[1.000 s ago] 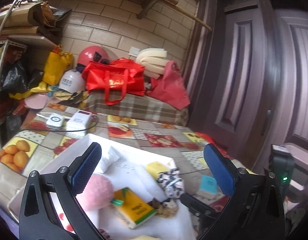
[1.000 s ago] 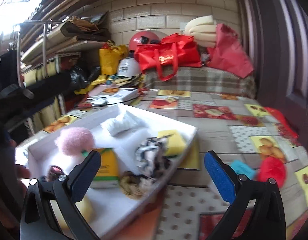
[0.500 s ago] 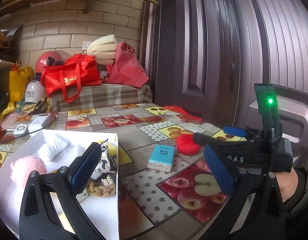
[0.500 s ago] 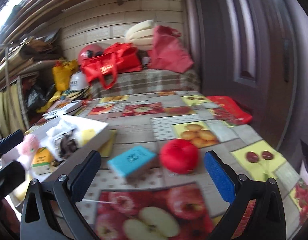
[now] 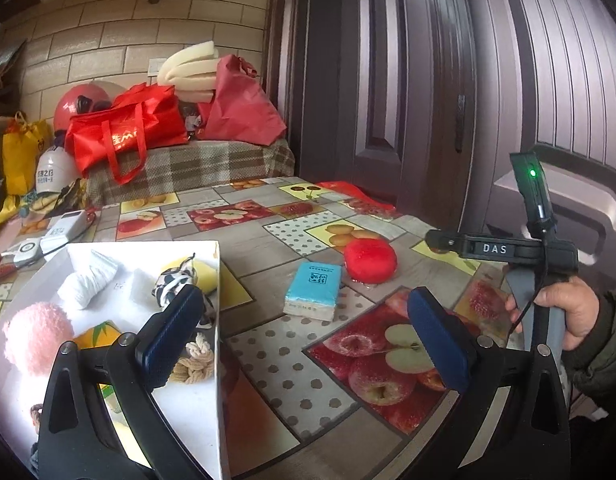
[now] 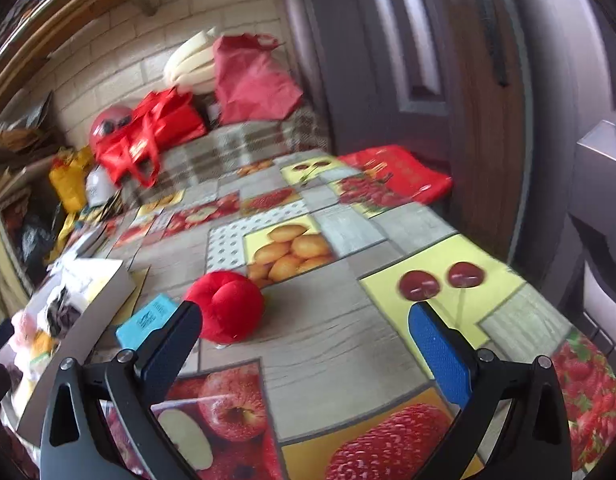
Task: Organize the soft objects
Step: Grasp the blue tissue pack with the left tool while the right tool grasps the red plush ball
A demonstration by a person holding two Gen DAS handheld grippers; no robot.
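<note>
A round red plush cushion (image 6: 225,306) and a flat blue tissue pack (image 5: 313,291) are seen side by side on the fruit-patterned tabletop (image 6: 348,336), beside a white tray (image 5: 218,320) of soft items. Both the left claw (image 5: 304,338) and right claw (image 6: 306,340) are held wide apart, empty, above the tabletop.

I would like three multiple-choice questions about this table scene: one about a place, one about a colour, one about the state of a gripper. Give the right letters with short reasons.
1. Where does the red plush ball lie?
A. in the white tray
B. on the tablecloth, right of the tissue pack
C. on the plaid bench

2. What colour is the top of the tissue pack?
A. light blue
B. green
C. pink

3. How is the right gripper?
A. shut on the ball
B. shut on nothing
C. open, holding nothing

Answers:
1 B: it rests on the tablecloth, outside the white tray.
2 A: its printed top is light blue.
3 C: its jaws stand wide apart with nothing between them.
</note>
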